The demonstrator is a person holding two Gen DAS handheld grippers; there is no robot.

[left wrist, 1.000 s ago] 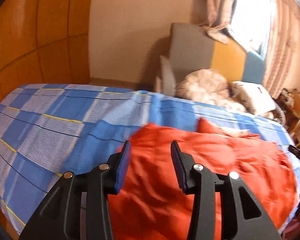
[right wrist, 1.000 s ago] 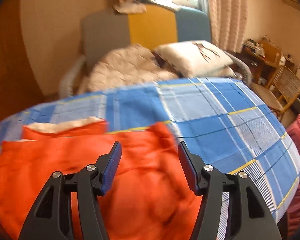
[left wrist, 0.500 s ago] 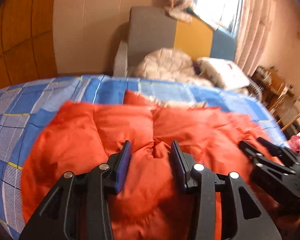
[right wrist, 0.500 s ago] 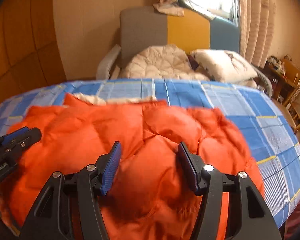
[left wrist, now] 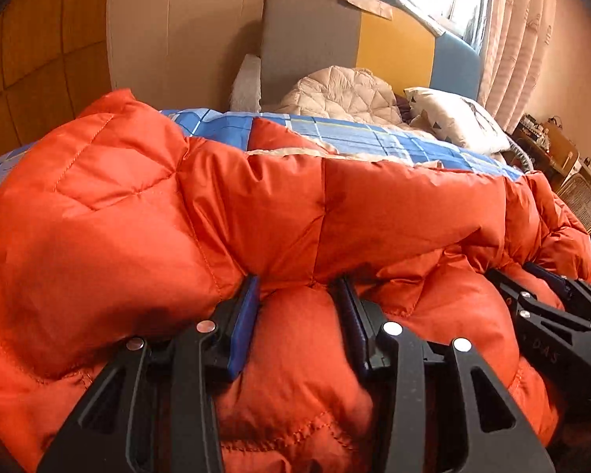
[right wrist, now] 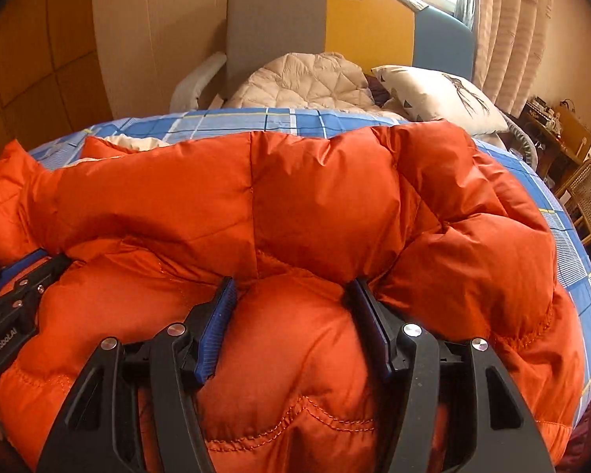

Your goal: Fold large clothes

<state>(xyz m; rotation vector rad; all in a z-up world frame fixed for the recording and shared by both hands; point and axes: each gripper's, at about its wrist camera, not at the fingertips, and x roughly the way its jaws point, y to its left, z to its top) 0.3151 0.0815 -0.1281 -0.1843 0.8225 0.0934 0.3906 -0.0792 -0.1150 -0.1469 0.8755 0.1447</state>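
Your left gripper is straddling a puffy fold of the orange down jacket, jaws wide. Your right gripper, at its 3 o'clock, is doing likewise on the plaid bedsheet.

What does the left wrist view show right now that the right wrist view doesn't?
Only left wrist: the right gripper at its right edge. Only right wrist: the left gripper at its left edge, and the blue checked sheet's right side. Both: the orange quilted jacket bulging between open fingers, and the white pillow.
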